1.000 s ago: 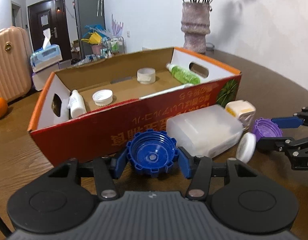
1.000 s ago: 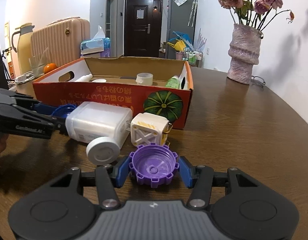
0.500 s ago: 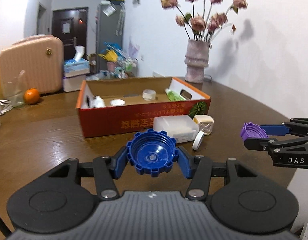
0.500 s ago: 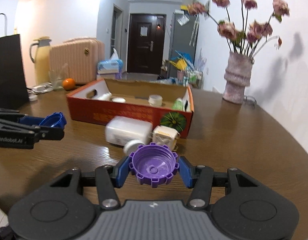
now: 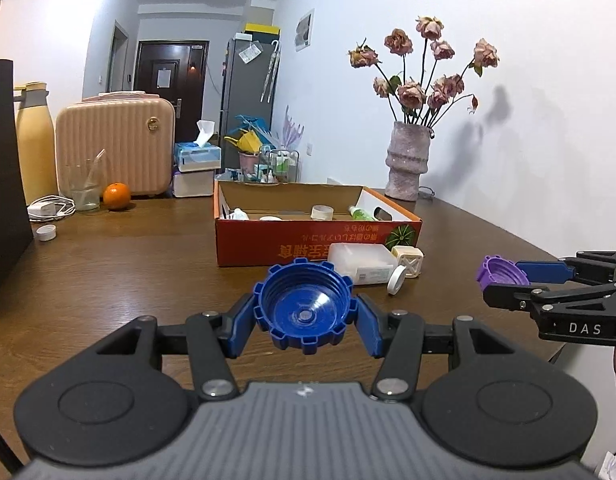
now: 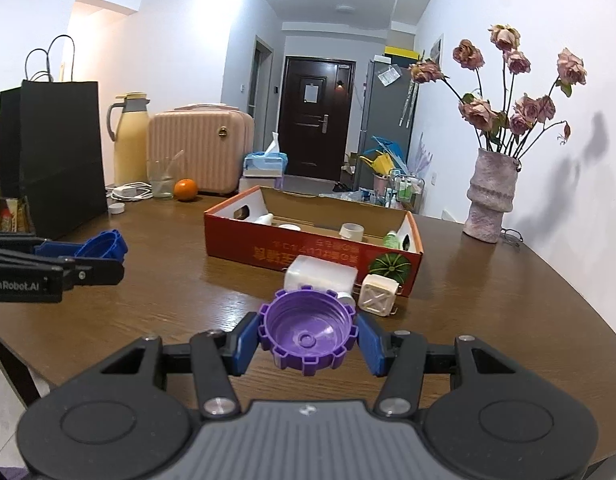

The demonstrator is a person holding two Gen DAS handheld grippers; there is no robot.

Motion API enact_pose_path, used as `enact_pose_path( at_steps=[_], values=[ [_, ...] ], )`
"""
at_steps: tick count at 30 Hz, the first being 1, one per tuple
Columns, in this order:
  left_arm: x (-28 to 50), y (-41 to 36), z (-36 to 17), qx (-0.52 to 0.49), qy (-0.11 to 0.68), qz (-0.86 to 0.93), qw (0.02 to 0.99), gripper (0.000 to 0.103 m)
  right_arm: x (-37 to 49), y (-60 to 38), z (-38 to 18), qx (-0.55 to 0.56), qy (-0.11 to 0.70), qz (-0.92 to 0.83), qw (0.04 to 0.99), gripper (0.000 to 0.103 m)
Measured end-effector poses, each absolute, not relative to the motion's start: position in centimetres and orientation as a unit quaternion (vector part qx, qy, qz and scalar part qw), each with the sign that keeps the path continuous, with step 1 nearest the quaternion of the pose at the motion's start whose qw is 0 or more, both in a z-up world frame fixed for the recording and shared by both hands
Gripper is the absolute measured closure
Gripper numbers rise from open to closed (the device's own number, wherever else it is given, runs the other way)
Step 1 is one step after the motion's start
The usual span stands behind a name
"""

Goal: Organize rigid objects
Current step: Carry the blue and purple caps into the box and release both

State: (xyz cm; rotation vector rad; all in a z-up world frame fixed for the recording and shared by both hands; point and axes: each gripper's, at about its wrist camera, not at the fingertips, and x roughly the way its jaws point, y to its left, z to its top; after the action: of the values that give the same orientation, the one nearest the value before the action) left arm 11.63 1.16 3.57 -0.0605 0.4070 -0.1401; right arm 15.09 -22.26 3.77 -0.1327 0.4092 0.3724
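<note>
2 caps, blue cap [image 5: 303, 307] and purple cap [image 6: 306, 330], hollows facing up.

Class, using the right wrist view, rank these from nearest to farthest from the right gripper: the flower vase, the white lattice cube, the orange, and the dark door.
1. White lattice cube: just ahead of the right gripper, slightly right, in front of the box.
2. Flower vase: far right, at the table's back edge.
3. Orange: far left of the table, beside the glass.
4. Dark door: down the hallway, beyond the table.
</note>
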Motion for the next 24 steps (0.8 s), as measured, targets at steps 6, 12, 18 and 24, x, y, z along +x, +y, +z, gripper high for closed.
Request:
enact_pose_path(
  at_steps=[6,12,18,24],
  values=[
    [13.3,2.0,3.7,-0.027,0.2,-0.07,0.977,0.049,16.0,-21.3,3.7,-0.075,0.202,0.192,0.957,0.051],
    [20.5,2.7,5.2,-0.009,0.198,-0.086,0.976,0.049,21.0,-20.5,4.1,-0.066,0.206,0.201,0.955,0.051],
    [32.8,3.6,6.2,-0.011,0.237,-0.1,0.966,0.049,29.8,-19.2,6.3,-0.068,0.191,0.216,0.955,0.051],
    [46.2,4.7,4.7,-0.048,0.299,-0.088,0.949,0.049,42.3,-16.1,5.9,-0.067,0.229,0.217,0.947,0.051]
  ],
)
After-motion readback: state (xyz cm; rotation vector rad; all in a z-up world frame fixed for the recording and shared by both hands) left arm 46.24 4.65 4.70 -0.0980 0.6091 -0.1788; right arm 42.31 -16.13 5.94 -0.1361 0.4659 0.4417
